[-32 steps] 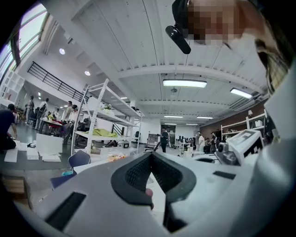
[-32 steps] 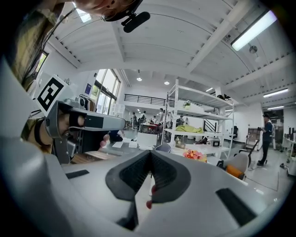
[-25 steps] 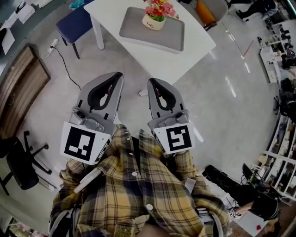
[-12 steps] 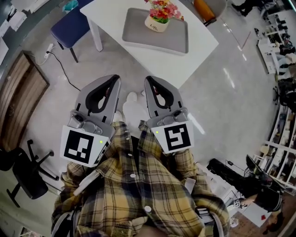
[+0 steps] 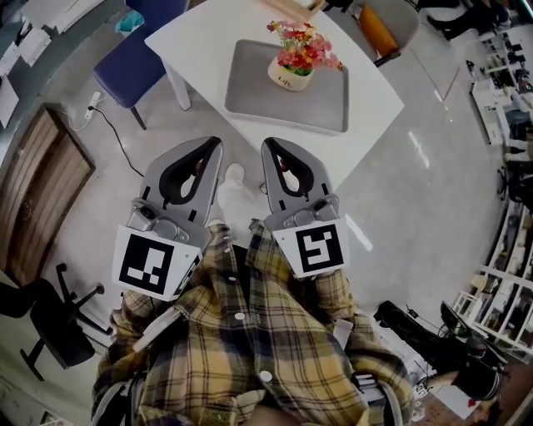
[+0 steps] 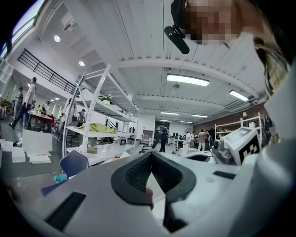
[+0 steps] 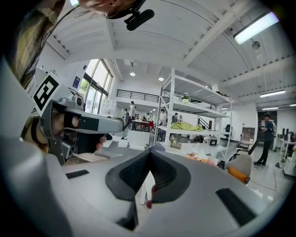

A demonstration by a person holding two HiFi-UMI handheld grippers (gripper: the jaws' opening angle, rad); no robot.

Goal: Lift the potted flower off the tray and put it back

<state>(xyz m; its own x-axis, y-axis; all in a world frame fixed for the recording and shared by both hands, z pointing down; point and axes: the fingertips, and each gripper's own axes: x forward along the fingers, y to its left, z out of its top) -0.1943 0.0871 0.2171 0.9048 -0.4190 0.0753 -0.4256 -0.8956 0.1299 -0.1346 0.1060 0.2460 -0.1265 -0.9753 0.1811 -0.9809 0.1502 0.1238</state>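
Note:
A cream pot of red and pink flowers stands on the grey tray on a white table ahead of me in the head view. Both grippers are held side by side short of the table's near corner. The left gripper is shut and empty; its tips meet in the left gripper view. Beside it the right gripper is shut and empty too, with jaws closed in the right gripper view. The flowers show faintly over the right gripper's jaw.
A blue chair stands left of the table and an orange-seated chair behind it. A wooden panel and a black office chair lie at the left. White shelving and several people fill the hall beyond.
The table with tray and flowers has come nearer and lower in the head view as I move toward it. Both grippers stay shut, side by side.

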